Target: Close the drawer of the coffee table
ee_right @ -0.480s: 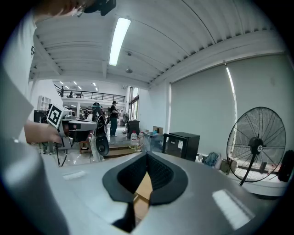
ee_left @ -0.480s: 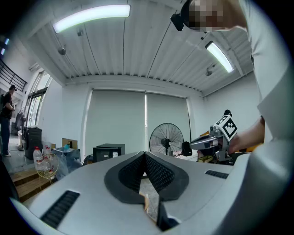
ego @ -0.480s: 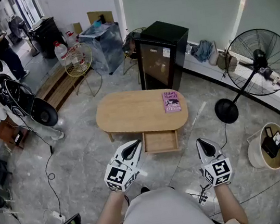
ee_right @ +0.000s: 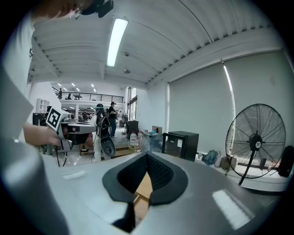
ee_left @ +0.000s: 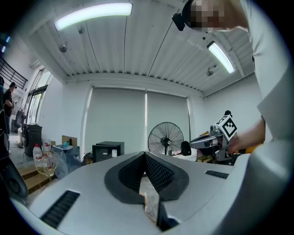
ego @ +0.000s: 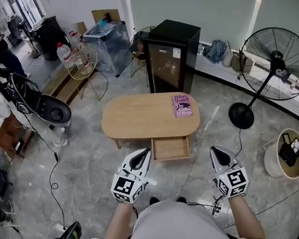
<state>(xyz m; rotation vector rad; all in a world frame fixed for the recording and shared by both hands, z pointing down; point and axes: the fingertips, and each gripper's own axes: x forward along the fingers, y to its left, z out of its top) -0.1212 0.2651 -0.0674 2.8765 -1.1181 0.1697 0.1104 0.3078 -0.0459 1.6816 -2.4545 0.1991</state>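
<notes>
Holding nothing, my left gripper point(ego: 143, 155) and right gripper point(ego: 217, 151) are pinched shut. The open drawer point(ego: 171, 150) sits just ahead between them, with a book point(ego: 183, 106) beyond and a fan point(ego: 274, 66) far right.

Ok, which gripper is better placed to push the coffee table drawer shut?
Probably the left. In the head view the left gripper is shut and empty, its tip close to the front corner of the open drawer and angled toward it. The right gripper, also shut, is farther off to the side.

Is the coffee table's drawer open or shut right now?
Open. The drawer sticks out from under the coffee table, past its near edge.
</notes>
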